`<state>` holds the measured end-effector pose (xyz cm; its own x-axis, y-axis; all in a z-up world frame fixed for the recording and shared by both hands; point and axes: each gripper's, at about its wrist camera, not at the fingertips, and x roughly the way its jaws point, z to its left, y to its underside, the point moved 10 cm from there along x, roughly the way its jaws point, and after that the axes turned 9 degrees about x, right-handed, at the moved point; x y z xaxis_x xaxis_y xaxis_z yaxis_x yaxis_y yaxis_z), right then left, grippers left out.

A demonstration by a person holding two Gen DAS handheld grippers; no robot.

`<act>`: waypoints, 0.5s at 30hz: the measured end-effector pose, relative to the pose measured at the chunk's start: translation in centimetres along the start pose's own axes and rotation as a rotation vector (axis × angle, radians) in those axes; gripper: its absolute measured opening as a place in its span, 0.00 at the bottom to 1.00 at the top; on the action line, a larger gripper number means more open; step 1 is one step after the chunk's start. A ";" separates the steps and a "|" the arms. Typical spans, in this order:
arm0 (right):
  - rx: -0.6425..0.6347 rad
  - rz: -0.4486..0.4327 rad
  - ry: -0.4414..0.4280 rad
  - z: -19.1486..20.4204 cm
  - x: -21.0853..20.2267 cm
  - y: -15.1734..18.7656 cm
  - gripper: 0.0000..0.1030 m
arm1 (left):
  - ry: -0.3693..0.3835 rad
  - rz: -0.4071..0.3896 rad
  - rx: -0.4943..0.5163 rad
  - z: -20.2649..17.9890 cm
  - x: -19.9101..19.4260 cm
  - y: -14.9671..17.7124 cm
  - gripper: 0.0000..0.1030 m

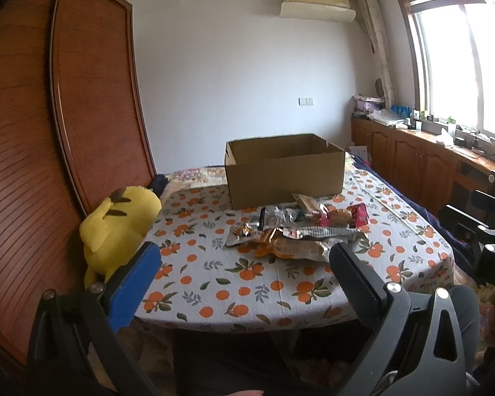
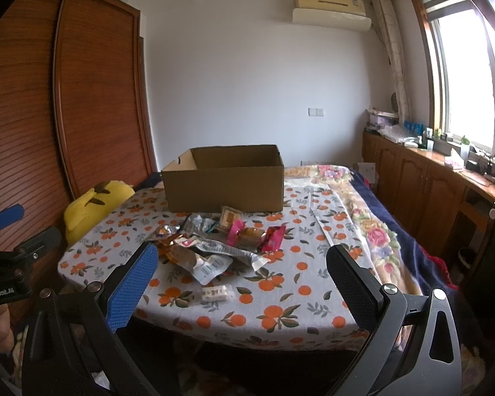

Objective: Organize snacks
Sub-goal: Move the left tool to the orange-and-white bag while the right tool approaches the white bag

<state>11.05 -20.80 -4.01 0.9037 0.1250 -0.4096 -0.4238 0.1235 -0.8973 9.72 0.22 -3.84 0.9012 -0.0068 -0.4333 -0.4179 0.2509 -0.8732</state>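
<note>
A pile of snack packets (image 1: 297,234) lies in the middle of the table with the orange-print cloth (image 1: 214,283); it also shows in the right wrist view (image 2: 214,247). A small white packet (image 2: 216,293) lies apart, nearer the front edge. An open, empty-looking cardboard box (image 1: 285,171) stands behind the pile, also seen from the right (image 2: 224,178). My left gripper (image 1: 244,260) is open and empty, held short of the table's front edge. My right gripper (image 2: 244,264) is open and empty, also in front of the table.
A yellow plush toy (image 1: 118,231) leans at the table's left edge against a wooden wardrobe (image 1: 49,132). A floral blanket (image 2: 373,221) covers the bed to the right. Wooden cabinets (image 2: 429,191) run under the window.
</note>
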 end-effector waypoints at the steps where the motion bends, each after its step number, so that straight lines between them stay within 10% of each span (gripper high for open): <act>1: -0.001 0.004 0.000 0.4 0.1 0.6 1.00 | 0.003 0.007 0.000 0.0 0.3 0.2 1.00; 15: -0.044 0.160 -0.089 -0.2 6.9 4.5 0.98 | 0.052 0.099 0.004 -1.8 7.3 3.3 1.00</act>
<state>15.42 -19.57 -10.90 0.8153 0.2267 -0.5328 -0.5565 0.0522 -0.8292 14.70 -0.76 -10.33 0.8483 -0.0317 -0.5286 -0.5042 0.2568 -0.8245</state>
